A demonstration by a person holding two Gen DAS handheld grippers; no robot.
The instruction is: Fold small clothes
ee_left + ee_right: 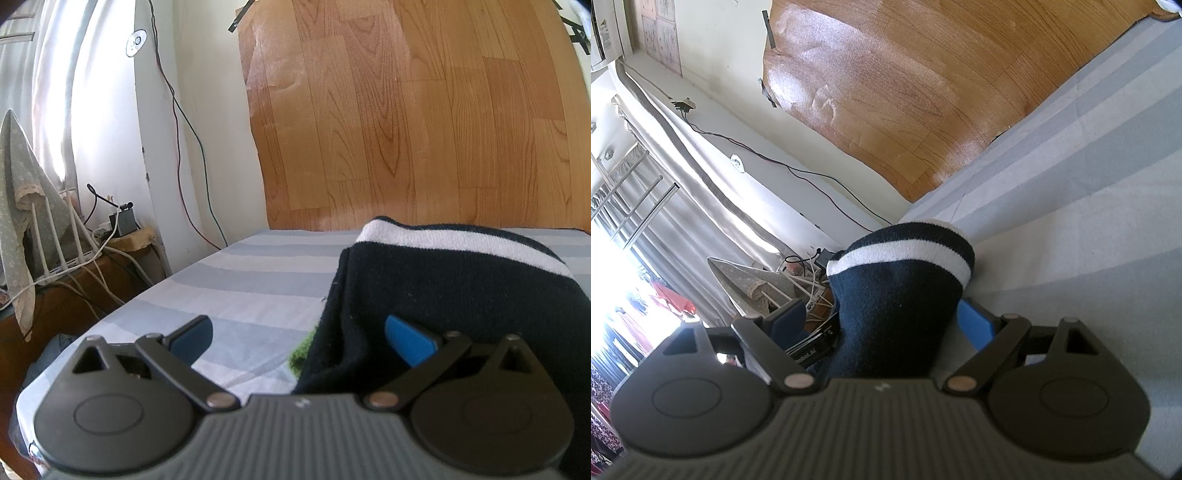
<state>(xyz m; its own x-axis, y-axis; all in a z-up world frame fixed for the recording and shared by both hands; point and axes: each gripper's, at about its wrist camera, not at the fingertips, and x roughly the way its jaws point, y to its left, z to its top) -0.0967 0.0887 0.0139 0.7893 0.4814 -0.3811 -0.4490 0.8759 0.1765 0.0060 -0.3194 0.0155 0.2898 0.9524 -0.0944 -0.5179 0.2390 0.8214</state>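
A dark navy sock (443,288) with a white stripe near its cuff lies on the striped bed sheet (251,280); a bit of green fabric (301,354) peeks from under it. My left gripper (299,336) is open, its jaws wide apart, with the sock's edge between its blue pads (406,343). In the right wrist view the same sock (901,291) stands between the pads (975,325) of my right gripper (882,325), whose jaws are also wide apart and not closed on it. The view is tilted.
A wood-grain board (406,110) leans on the wall behind the bed. At the left, a low cabinet holds a router (59,236), cables and a cloth-covered object (22,206). Curtains and a window (635,221) are on the left.
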